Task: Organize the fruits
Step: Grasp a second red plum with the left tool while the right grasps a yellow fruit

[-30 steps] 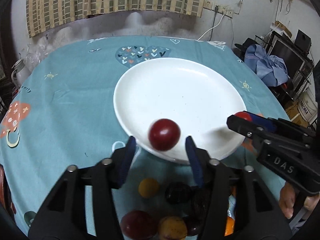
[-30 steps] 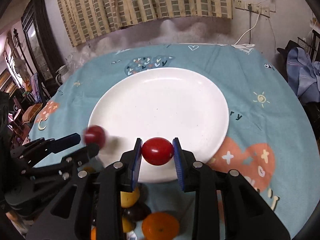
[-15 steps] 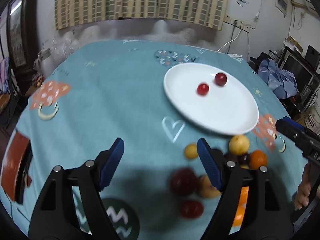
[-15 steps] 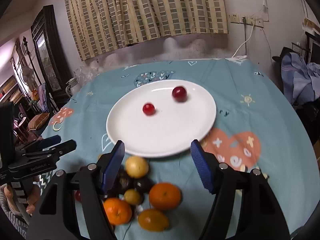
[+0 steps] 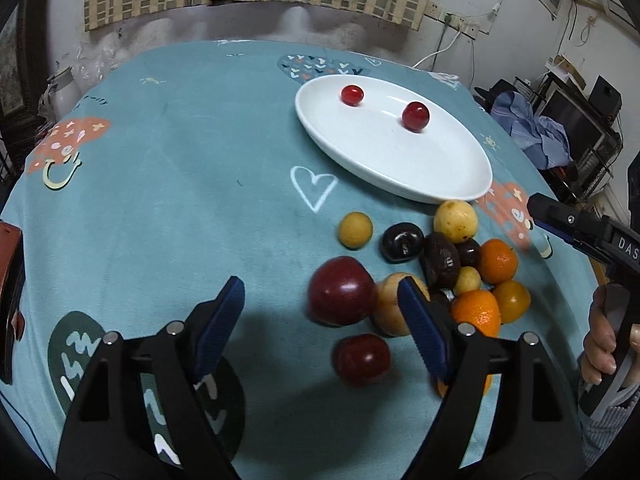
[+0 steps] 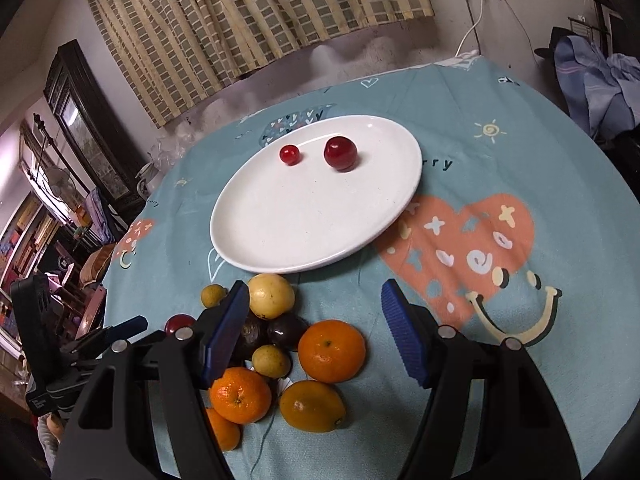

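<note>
A white plate [image 5: 400,156] [image 6: 312,220] lies on the teal cloth. On it rest a small red cherry [image 5: 352,95] [image 6: 289,154] and a larger red plum [image 5: 415,116] [image 6: 340,153]. A pile of fruit sits on the near side of the plate, with oranges [image 6: 332,350], yellow fruit [image 5: 455,221] and dark plums [image 5: 402,242]. My left gripper [image 5: 320,292] hovers over the pile's left side, its jaws opening. A big dark-red plum [image 5: 348,280] lies on the cloth in the gap, untouched. My right gripper [image 6: 316,292] stands open and empty above the pile's right side.
A smaller red plum [image 5: 362,359] lies nearest in the left wrist view. A person's hand [image 5: 600,344] holds the right gripper's handle at the table's right edge. Clothes [image 5: 536,132] are heaped beyond that edge. A red-brown object [image 5: 8,280] sits at the far left.
Each gripper let its red fruit go onto the plate and opened wide. Both drew back from the plate to above the fruit pile.
</note>
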`<state>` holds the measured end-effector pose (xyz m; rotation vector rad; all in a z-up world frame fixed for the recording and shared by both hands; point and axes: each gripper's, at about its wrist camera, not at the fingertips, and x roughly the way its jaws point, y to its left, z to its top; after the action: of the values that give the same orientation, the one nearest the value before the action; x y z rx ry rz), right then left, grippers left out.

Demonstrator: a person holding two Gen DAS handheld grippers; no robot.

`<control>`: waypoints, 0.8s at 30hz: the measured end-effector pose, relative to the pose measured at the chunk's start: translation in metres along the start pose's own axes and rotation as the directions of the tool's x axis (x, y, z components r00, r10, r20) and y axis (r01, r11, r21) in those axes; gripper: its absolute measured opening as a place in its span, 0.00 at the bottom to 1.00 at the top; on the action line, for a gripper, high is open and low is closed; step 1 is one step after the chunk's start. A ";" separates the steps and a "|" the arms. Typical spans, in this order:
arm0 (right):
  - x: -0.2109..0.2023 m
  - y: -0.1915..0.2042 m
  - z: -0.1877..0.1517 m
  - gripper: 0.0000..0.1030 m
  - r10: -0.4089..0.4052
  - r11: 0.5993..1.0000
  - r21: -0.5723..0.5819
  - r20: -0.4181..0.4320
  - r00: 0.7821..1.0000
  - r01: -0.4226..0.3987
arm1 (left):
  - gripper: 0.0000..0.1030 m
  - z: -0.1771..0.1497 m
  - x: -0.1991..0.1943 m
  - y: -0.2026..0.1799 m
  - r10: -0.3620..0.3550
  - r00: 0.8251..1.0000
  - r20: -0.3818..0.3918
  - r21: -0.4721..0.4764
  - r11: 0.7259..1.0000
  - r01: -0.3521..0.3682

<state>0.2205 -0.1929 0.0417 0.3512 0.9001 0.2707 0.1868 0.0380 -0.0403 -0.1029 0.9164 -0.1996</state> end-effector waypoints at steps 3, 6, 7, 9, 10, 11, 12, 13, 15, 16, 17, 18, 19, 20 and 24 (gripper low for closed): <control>0.001 0.002 -0.002 0.67 0.001 1.000 -0.009 -0.005 1.000 -0.001 | 0.80 -0.002 0.008 -0.005 0.038 0.999 -0.013 0.020 0.999 -0.037; 0.003 0.006 -0.003 0.67 0.005 1.000 -0.025 -0.003 1.000 -0.005 | 0.82 -0.001 0.013 -0.001 0.070 0.997 -0.019 0.012 0.998 -0.070; 0.004 0.007 -0.004 0.67 0.007 0.999 -0.033 -0.003 1.000 -0.007 | 0.86 -0.002 0.016 0.000 0.076 0.997 -0.027 0.008 0.997 -0.076; 0.009 0.012 -0.007 0.67 0.019 0.998 -0.055 -0.017 1.000 -0.020 | 0.86 -0.003 0.021 0.001 0.090 0.995 -0.033 0.006 0.996 -0.090; 0.012 0.014 -0.008 0.67 0.029 0.997 -0.065 -0.029 0.999 -0.031 | 0.86 -0.004 0.023 -0.001 0.103 0.994 -0.034 0.016 0.995 -0.103; 0.015 0.016 -0.009 0.67 0.042 0.996 -0.071 -0.044 0.998 -0.045 | 0.86 -0.004 0.026 -0.003 0.120 0.992 -0.036 0.033 0.992 -0.119; 0.020 0.018 -0.010 0.67 0.065 0.995 -0.066 -0.067 0.996 -0.069 | 0.86 -0.006 0.027 -0.004 0.129 0.991 -0.039 0.043 0.991 -0.128; 0.025 0.018 -0.009 0.67 0.089 0.995 -0.047 -0.088 0.992 -0.093 | 0.86 -0.006 0.029 -0.004 0.133 0.990 -0.035 0.046 0.990 -0.131; 0.030 0.015 -0.006 0.67 0.114 0.993 -0.008 -0.101 0.988 -0.116 | 0.85 -0.005 0.028 -0.003 0.122 0.992 -0.031 0.042 0.992 -0.120; 0.032 0.015 -0.003 0.67 0.109 0.994 0.002 -0.102 0.989 -0.109 | 0.85 -0.005 0.029 -0.003 0.118 0.992 -0.032 0.038 0.992 -0.117; 0.034 0.015 -0.002 0.67 0.112 0.994 0.009 -0.107 0.988 -0.111 | 0.85 -0.004 0.029 -0.002 0.113 0.993 -0.034 0.032 0.993 -0.112; 0.037 0.014 0.000 0.67 0.119 0.993 0.023 -0.117 0.986 -0.117 | 0.85 -0.004 0.029 -0.001 0.111 0.993 -0.034 0.031 0.993 -0.110; 0.040 0.014 0.001 0.67 0.118 0.993 0.028 -0.125 0.985 -0.116 | 0.85 -0.005 0.029 -0.002 0.112 0.993 -0.033 0.032 0.993 -0.111; 0.043 0.016 0.002 0.67 0.110 0.994 0.018 -0.135 0.985 -0.108 | 0.85 -0.005 0.029 -0.003 0.117 0.993 -0.029 0.037 0.993 -0.116; 0.047 0.035 0.001 0.63 0.026 0.993 -0.107 -0.127 0.992 -0.040 | 0.84 -0.005 0.028 -0.006 0.130 0.991 -0.017 0.052 0.990 -0.129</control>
<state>0.2461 -0.1436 0.0232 0.2498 0.9994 0.3744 0.1984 0.0266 -0.0637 0.0061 0.9346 -0.1032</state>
